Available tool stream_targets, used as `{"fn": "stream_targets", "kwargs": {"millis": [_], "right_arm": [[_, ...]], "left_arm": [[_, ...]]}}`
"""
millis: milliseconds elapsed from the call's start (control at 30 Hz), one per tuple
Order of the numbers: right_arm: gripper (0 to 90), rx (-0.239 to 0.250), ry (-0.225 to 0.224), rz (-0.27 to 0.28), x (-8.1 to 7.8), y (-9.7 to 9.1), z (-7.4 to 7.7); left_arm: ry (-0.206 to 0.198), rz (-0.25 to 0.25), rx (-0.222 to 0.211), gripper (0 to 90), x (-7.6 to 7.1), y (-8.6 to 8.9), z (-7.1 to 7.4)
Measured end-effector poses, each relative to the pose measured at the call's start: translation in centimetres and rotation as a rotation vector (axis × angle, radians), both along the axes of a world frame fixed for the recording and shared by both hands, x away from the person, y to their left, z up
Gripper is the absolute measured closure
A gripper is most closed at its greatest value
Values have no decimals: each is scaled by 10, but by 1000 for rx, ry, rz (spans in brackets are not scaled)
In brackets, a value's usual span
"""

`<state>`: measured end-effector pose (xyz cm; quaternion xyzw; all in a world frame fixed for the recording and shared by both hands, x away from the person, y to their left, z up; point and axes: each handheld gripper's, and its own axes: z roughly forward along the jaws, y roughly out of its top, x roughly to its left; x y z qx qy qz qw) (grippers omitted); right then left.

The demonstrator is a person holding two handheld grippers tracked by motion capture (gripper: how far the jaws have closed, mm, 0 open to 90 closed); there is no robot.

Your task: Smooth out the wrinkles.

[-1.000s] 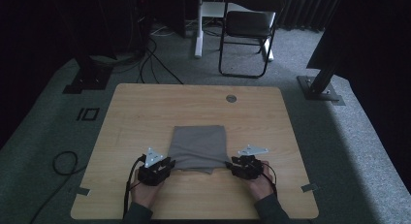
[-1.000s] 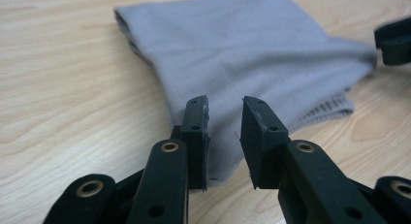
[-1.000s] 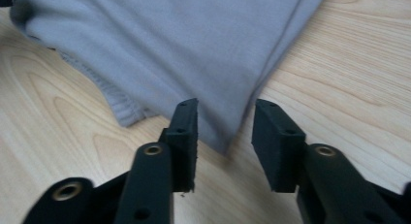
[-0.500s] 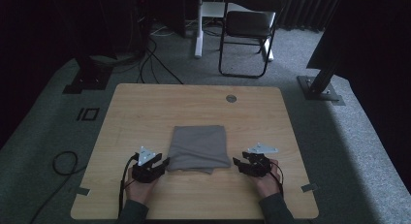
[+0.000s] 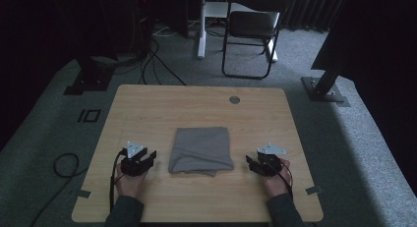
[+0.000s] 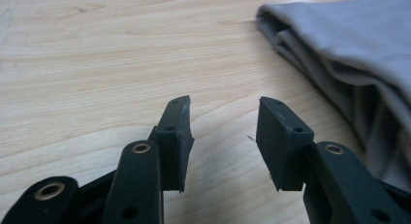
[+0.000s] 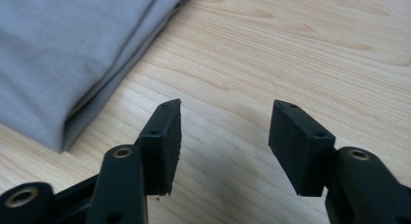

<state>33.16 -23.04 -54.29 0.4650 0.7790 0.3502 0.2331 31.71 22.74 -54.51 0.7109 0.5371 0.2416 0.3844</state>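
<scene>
Both grippers, left [image 6: 223, 136] and right [image 7: 224, 144]: fingers apart, just opening, empty. Folded grey cloth [image 5: 201, 151] between, untouched. Risk: careless regrasp unfolding layers.

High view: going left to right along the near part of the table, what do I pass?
Left tool, open → folded grey cloth → right tool, open. Neither tool touches the cloth.

Both tongs, left [image 5: 147, 157] and right [image 5: 252, 164], let go of the cloth [image 5: 200, 149], opened and drew outward.
</scene>
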Motion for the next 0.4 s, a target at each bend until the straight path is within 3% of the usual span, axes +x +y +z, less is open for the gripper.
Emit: {"fn": "stream_targets", "kwargs": {"millis": [167,400], "right_arm": [[437,-6,10,-16,3,-3,-3],[433,-16,10,-26,4,-4,-4]], "left_arm": [[7,16,-15,565,1,4,-1],[28,31,-3,552,3,4,-3]]}}
